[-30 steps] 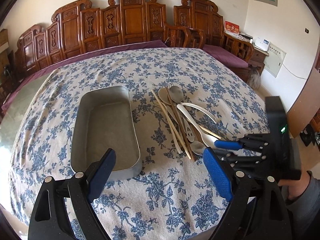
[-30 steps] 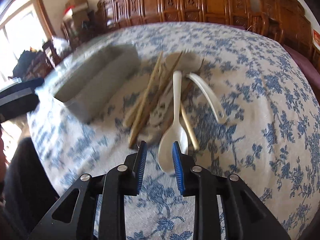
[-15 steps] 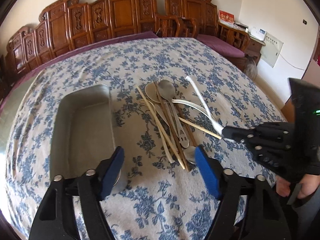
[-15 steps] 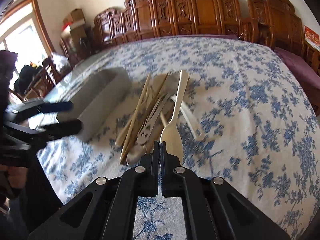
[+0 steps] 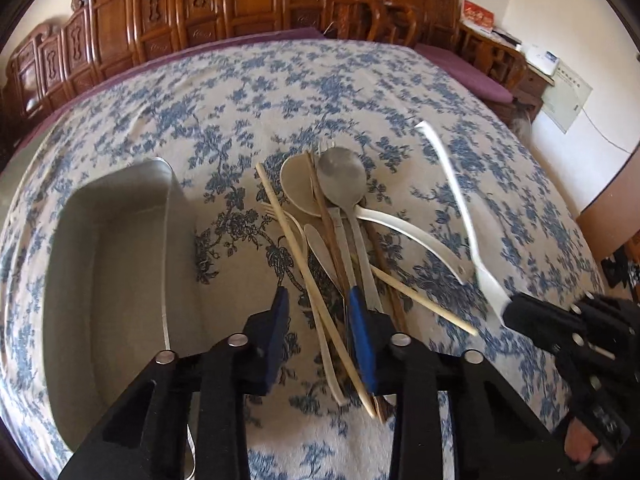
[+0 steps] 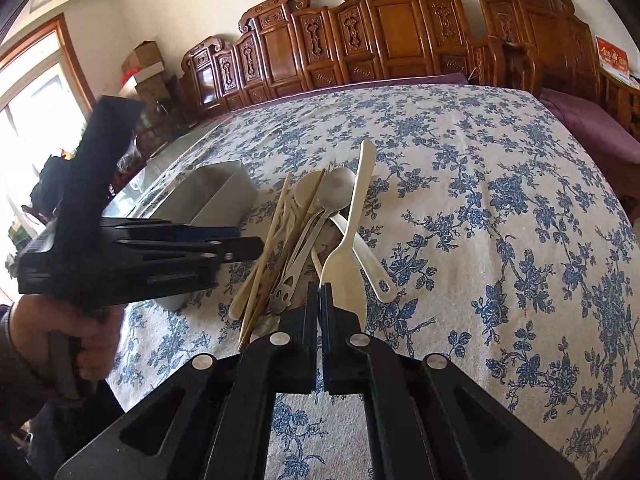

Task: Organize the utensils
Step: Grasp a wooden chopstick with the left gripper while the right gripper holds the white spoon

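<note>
The metal tray [image 5: 116, 280] lay empty at the 9 o'clock side of the left wrist view, resting on the blue-flowered cloth [image 5: 360, 92] that covered the surface. At the centre of that view, the left tool [image 5: 320, 328] pointed steeply down over the near ends of the utensil pile [image 5: 336, 240]. Its jaws had just been closing and stood narrowly apart; pale chopsticks [image 5: 308, 276] and a thin pale handle ran between the blue pads [image 5: 360, 336], but contact could not be confirmed, as a gap showed beside the left pad. The pile lay just beside the tray toward 3 o'clock and held a grey metal spoon [image 5: 342, 178], a beige spoon [image 5: 296, 190], a curved white spoon [image 5: 412, 236], dark chopsticks and a small fork. At 3 to 4 o'clock in the same view, the right tool [image 6: 320, 300] was closed on the bowl end of a white flat spoon [image 6: 352, 232], whose handle rose clear of the pile toward 12 o'clock. In the right wrist view, the left tool's body occupied the 9 o'clock area, with a person's hand [image 6: 80, 332] gripping its handle at 8 o'clock. Carved wooden chairs [image 6: 384, 32] lined the far edge at 12 o'clock.
</note>
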Demonstrator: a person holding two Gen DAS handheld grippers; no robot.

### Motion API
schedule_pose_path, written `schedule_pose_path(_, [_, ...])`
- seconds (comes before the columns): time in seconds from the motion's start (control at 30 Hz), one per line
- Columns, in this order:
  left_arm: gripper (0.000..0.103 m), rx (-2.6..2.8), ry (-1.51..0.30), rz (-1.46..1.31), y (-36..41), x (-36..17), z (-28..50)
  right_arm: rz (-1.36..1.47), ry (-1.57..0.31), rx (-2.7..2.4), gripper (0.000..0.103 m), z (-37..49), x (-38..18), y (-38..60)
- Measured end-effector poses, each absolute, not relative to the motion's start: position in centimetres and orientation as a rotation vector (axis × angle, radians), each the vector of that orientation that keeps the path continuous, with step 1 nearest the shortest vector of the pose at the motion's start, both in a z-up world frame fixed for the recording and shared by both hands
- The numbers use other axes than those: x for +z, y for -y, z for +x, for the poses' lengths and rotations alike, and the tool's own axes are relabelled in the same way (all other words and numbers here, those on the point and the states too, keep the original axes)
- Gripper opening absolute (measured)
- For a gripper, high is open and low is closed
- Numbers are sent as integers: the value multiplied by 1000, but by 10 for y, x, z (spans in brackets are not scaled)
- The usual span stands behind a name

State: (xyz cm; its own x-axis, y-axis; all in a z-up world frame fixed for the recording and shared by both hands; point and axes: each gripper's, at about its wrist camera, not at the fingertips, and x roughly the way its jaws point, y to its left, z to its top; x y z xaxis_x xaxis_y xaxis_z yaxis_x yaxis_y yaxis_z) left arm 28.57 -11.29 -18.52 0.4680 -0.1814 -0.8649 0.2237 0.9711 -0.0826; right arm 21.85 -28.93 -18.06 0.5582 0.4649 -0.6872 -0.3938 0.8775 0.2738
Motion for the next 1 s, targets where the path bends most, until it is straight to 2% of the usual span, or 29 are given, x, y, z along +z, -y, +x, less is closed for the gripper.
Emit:
schedule_pose_path(0.2, [17, -224, -1094, -14, 110, -198, 299, 96, -837, 514, 3, 221, -181, 288])
schedule_pose_path(0.27, [11, -217, -1087, -19, 110, -199, 301, 95, -837, 514, 3, 220, -181, 288])
schedule_pose_path(0.47, [4, -232, -1068, -28, 108, -196, 300, 91, -843, 509, 3, 220, -182, 287])
schedule_pose_path(1.0, [4, -273, -1004, -66, 92, -158, 273, 74, -836, 553, 3, 218, -175, 269])
